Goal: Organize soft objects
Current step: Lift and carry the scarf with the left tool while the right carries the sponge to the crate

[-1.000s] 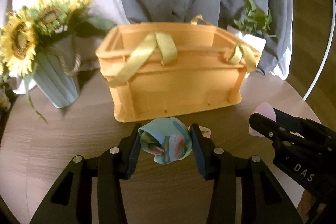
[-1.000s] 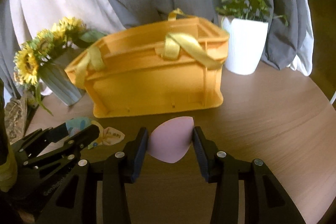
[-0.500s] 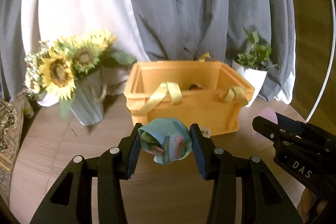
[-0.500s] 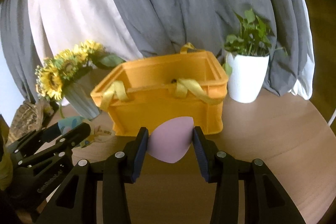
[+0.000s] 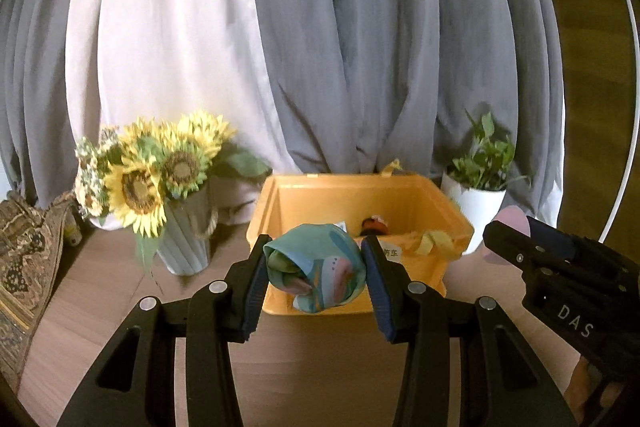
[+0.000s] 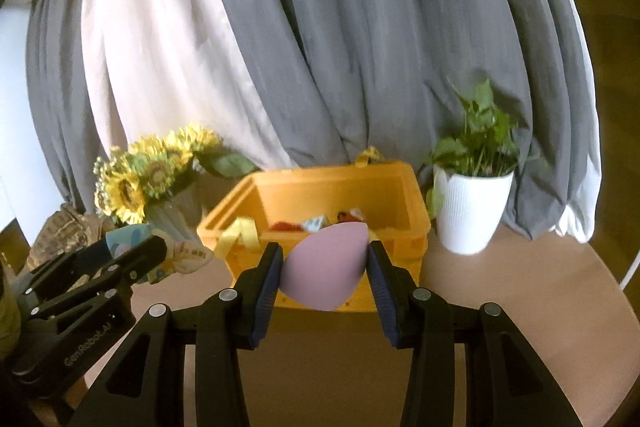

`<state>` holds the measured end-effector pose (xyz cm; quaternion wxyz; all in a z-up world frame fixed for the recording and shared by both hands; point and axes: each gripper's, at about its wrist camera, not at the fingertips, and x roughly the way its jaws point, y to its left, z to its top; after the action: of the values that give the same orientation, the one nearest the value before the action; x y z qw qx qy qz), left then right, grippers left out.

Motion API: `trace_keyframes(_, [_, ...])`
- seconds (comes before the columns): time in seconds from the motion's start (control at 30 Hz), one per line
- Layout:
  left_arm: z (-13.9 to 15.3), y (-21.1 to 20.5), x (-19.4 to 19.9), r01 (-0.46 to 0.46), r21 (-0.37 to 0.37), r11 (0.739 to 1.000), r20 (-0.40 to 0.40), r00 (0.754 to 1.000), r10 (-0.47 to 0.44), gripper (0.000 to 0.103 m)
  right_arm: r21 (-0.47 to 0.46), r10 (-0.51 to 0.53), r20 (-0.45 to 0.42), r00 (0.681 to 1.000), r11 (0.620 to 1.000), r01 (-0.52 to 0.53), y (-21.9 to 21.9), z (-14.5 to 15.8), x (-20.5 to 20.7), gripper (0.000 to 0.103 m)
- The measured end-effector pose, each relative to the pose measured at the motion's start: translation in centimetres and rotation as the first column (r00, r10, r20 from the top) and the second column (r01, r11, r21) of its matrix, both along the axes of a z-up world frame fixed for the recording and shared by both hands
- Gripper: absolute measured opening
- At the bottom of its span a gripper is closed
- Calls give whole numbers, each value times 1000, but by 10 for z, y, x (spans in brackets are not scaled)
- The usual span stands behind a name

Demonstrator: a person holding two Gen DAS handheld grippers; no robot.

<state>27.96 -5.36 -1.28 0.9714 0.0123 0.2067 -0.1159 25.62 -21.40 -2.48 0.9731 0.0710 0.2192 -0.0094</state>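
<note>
We risk dropping short of the orange crate point(image 5: 276, 291): releasing either soft thing in front of its near wall would land it on the table. Our left gripper point(image 5: 316, 269) clamps the rolled teal cloth point(image 5: 316, 267), our right gripper point(image 6: 325, 267) the pink sponge point(image 6: 325, 265); both tilt slightly downward, facing the crate.

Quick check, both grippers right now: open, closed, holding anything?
Left gripper: closed on the rolled teal patterned cloth.
Right gripper: closed on the pink teardrop sponge.

A rolled teal patterned cloth point(image 5: 316, 267) and a pink teardrop sponge point(image 6: 326, 267) hang before the open orange crate point(image 5: 400, 195).
</note>
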Motion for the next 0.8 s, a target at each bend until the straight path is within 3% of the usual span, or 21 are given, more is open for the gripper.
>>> trace_keyframes(0.3, [29, -12, 1, 2, -11, 1000, 91, 996, -1, 45, -14, 15, 85, 996, 1000, -13, -11, 26, 3, 45])
trace_keyframes(0.8, [54, -20, 40, -3, 14, 1000, 159, 987, 1, 45, -13, 1, 173, 985, 1000, 1, -22, 49, 33, 45])
